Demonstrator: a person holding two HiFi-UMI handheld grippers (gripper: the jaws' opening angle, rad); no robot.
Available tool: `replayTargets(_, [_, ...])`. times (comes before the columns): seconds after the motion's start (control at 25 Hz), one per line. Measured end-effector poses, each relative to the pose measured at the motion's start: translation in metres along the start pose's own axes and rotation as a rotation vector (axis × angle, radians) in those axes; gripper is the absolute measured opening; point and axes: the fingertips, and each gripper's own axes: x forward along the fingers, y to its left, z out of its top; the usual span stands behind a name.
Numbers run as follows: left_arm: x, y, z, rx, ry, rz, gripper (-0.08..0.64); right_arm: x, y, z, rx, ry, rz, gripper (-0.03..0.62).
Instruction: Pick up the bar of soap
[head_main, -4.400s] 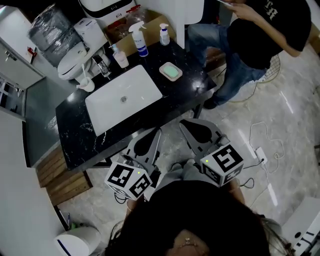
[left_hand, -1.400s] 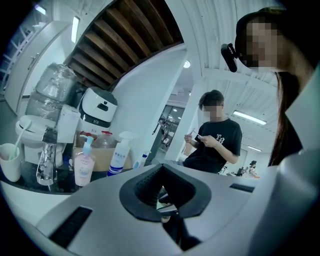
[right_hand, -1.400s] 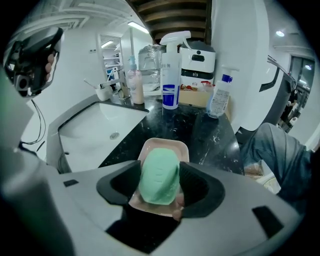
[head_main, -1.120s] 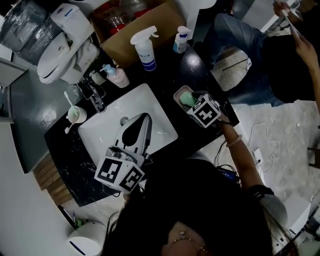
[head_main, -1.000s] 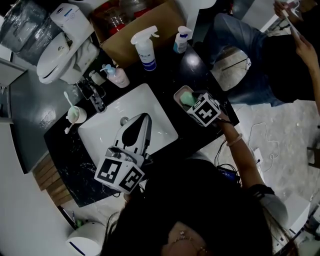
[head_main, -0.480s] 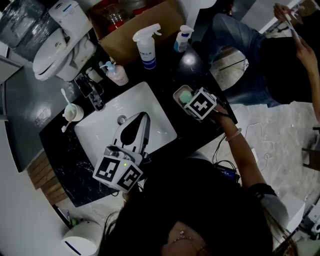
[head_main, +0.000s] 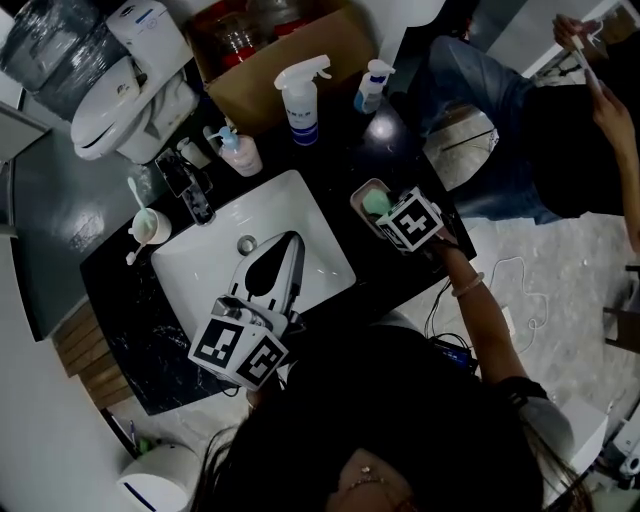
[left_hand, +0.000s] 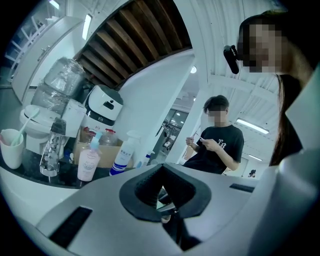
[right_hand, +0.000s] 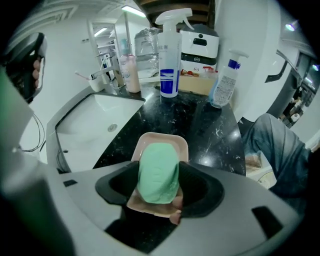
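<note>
The left gripper (head_main: 287, 242) hangs over the white sink basin (head_main: 270, 205), jaws together on nothing, well off to the soap's left. The right gripper (right_hand: 158, 167) is the nearer one. Its pads press both long sides of the green oval soap bar (right_hand: 158, 175), which points straight ahead along the jaws, over the pink plastic soap dish (right_hand: 165, 138).

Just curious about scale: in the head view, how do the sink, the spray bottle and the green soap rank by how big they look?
1. sink
2. spray bottle
3. green soap, smallest, though only part of it shows
</note>
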Motion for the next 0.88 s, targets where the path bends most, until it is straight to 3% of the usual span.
replayTargets(0.4, [0.005,-0.006,-0.001,0.024,0.026,-0.002,0.005,-0.014,0.001,0.002,0.145,-0.131,0.016,0.242])
replayTargets(0.88, [0.005,-0.022,0.001,0.069,0.028,-0.008,0.005,-0.053,0.005,0.011,0.351,-0.327,0.133,0.242])
